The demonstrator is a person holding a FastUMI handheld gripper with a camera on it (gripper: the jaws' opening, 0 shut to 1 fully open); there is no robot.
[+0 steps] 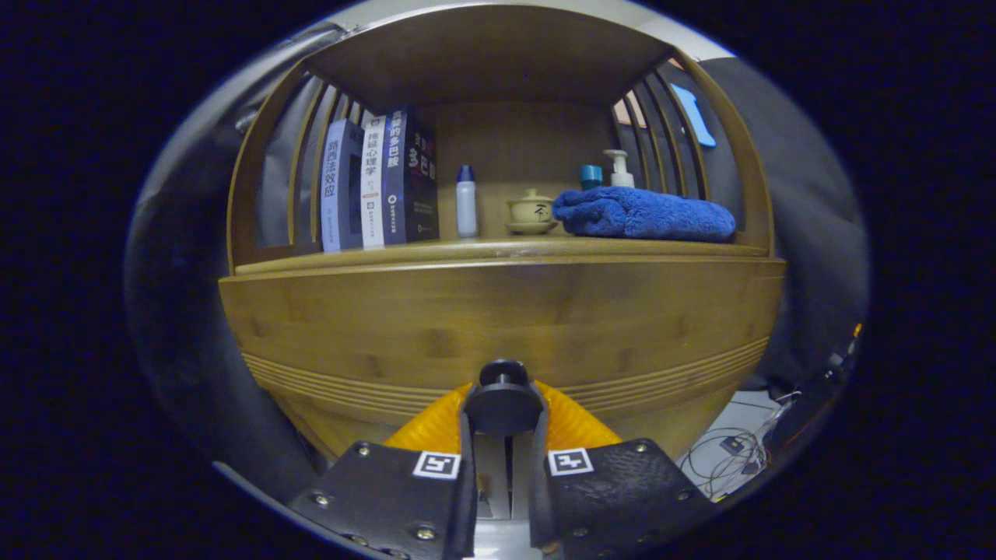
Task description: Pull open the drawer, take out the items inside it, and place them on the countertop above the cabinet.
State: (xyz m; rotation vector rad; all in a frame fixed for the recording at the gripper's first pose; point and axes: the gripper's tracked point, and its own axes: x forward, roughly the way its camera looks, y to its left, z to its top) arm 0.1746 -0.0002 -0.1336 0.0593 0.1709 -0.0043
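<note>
The drawer (498,327), stiff wood below the countertop (498,250), looks heavy enough to need a straight pull by its black knob (503,400), which the gripper (503,416) fingers already pinch from both sides.

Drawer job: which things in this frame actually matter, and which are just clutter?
Matters:
- drawer knob, gripper shut on it
- drawer front, closed
- countertop, the drop spot

Clutter on the countertop:
- books
- small white bottle
- lidded cup
- blue towel
- pump bottle and teal-capped container behind the towel
</note>
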